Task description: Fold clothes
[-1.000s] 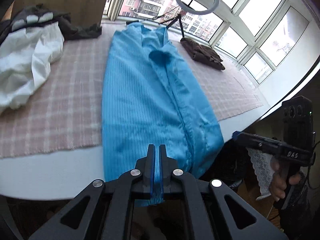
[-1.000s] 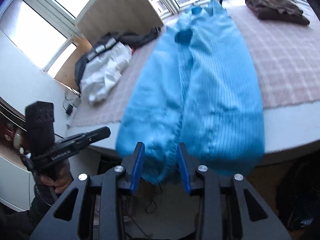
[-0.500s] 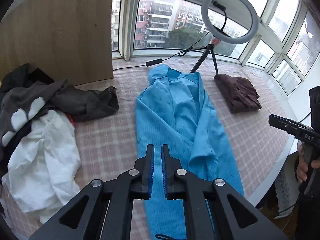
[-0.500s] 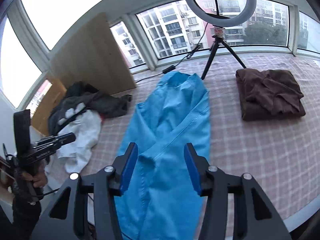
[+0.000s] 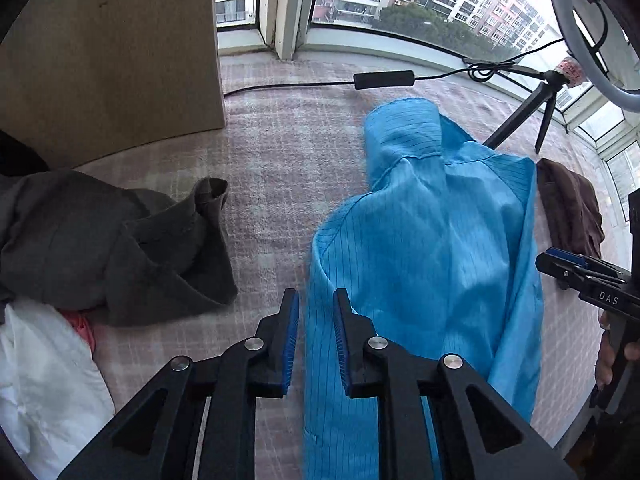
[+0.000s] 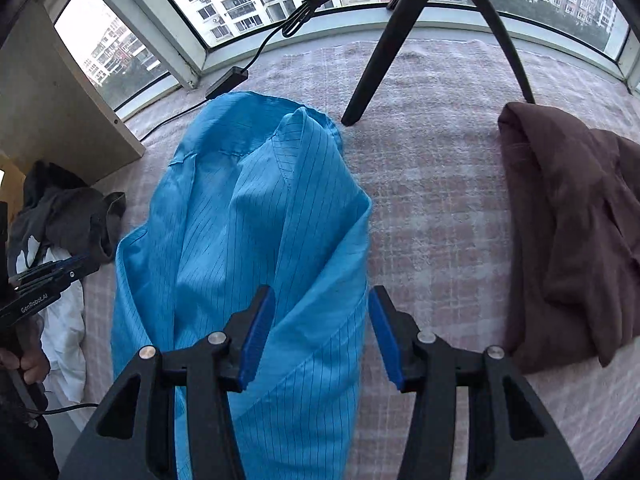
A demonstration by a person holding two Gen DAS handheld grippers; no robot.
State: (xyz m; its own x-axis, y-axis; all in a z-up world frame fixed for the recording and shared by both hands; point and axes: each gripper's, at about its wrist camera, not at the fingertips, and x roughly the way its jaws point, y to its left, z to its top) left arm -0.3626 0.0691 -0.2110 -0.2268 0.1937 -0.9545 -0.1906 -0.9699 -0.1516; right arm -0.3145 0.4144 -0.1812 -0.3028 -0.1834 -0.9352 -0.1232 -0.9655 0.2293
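A blue pinstriped garment [image 5: 432,260] lies lengthwise on the pink checked cloth [image 5: 280,168], collar toward the windows. My left gripper [image 5: 316,294] points steeply down over the garment's left edge. Its jaws are opening, and the fabric edge shows in the gap, untouched by the pads. In the right wrist view the same garment [image 6: 248,240] runs under my right gripper [image 6: 322,292], which stands open above its right edge. Each gripper also shows in the other's view: the right gripper [image 5: 576,272] and the left gripper [image 6: 52,276], each in a hand.
Dark grey clothes [image 5: 120,248] and a white garment [image 5: 40,380] are heaped at the left. A folded brown garment [image 6: 572,220] lies at the right. A ring-light tripod [image 6: 372,60] and its cable [image 5: 384,79] stand beyond the collar. A wooden panel [image 5: 112,60] rises at the back left.
Both grippers have swept from the table's near edge across to the garment's collar end. The left jaws, shut on the blue hem a second ago, now stand apart; the right jaws widened.
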